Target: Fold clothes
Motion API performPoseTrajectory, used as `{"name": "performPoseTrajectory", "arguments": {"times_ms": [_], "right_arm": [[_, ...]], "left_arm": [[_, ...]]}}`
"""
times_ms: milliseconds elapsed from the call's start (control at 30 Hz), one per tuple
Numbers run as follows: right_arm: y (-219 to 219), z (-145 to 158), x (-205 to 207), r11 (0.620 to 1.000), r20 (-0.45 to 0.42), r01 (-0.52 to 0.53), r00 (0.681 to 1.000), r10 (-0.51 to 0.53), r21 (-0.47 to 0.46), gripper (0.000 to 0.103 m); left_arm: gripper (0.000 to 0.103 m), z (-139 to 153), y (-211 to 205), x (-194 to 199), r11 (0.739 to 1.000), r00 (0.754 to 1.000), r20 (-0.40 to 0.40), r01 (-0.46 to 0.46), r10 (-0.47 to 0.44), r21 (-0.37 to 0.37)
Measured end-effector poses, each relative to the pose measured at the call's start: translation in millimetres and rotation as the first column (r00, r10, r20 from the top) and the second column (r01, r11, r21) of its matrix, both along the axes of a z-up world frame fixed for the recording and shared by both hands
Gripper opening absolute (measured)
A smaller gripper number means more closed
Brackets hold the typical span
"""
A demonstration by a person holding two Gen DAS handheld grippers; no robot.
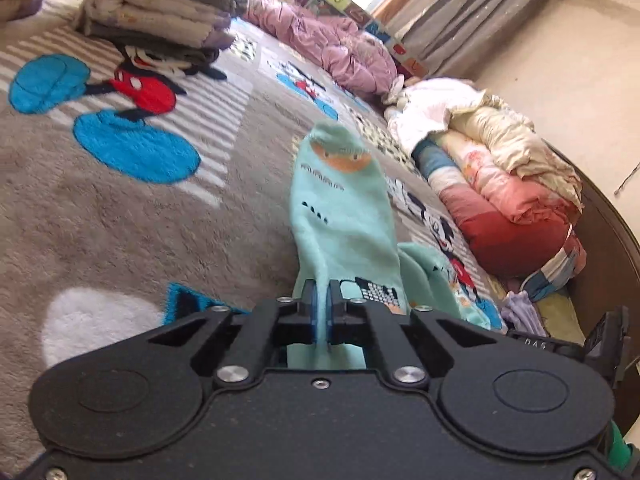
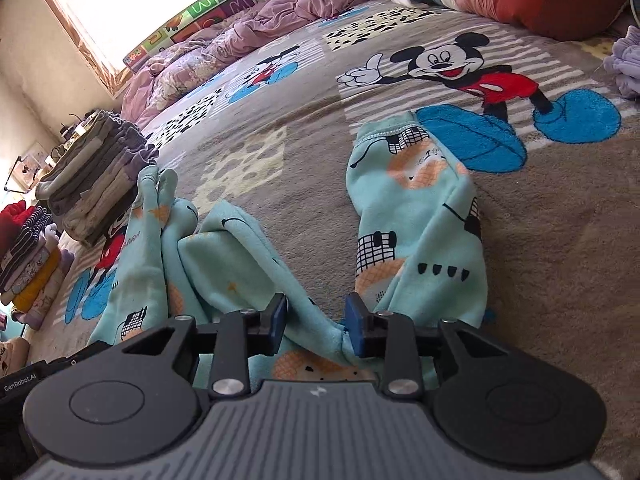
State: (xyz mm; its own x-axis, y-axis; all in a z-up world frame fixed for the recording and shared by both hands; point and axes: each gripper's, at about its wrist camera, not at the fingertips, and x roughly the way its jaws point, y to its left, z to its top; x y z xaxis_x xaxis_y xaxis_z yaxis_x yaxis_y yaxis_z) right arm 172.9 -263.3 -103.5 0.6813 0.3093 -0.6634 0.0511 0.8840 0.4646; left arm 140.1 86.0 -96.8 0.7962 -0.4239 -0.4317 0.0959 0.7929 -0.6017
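left gripper (image 1: 321, 300): fingers clamped on mint trousers (image 2: 416, 216), lifting one leg to straighten | right gripper (image 2: 316, 320): fingers partly open, straddling crotch fabric, no grip | blanket (image 2: 280, 128): folding surface

My left wrist camera sits low, close over the grey cartoon-print plush blanket (image 1: 120, 216), facing the curtain. My right wrist camera tilts down, facing the window. Both share the mint-green patterned fleece trousers (image 2: 420, 216) and the pile of folded clothes (image 1: 160, 8).
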Motion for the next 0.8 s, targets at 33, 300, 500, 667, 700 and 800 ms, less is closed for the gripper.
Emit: {"name": "performPoseTrajectory", "arguments": {"times_ms": [33, 300, 500, 667, 700, 800], "right_arm": [[0, 0, -1, 1.0, 0.001, 0.005, 1.0, -0.005, 0.002, 0.034], [4, -1, -6, 1.0, -0.001, 0.007, 1.0, -0.007, -0.025, 0.037], [7, 8, -11, 0.998, 0.022, -0.01, 1.0, 0.012, -0.061, 0.044], [12, 15, -8, 0.995, 0.072, -0.039, 0.996, 0.046, -0.094, 0.048], [14, 17, -6, 0.994, 0.08, -0.046, 0.995, 0.054, -0.101, 0.048], [23, 23, 11, 0.988, 0.098, -0.09, 0.99, 0.103, -0.123, 0.048]], "left_arm": [[0.001, 8, 9, -9, 0.999, 0.999, 0.032, -0.035, 0.035, -0.004], [0.004, 13, 63, -30, 0.966, 0.96, -0.13, -0.234, 0.248, 0.114], [0.009, 24, 70, -45, 0.874, 0.892, -0.093, -0.407, 0.443, 0.268], [0.022, 58, 38, -43, 0.912, 0.952, 0.035, -0.301, 0.304, 0.279], [0.031, 63, 25, -37, 0.924, 0.968, 0.047, -0.248, 0.245, 0.291], [0.043, 77, -18, -15, 0.927, 0.994, 0.08, -0.097, 0.072, 0.362]]}}
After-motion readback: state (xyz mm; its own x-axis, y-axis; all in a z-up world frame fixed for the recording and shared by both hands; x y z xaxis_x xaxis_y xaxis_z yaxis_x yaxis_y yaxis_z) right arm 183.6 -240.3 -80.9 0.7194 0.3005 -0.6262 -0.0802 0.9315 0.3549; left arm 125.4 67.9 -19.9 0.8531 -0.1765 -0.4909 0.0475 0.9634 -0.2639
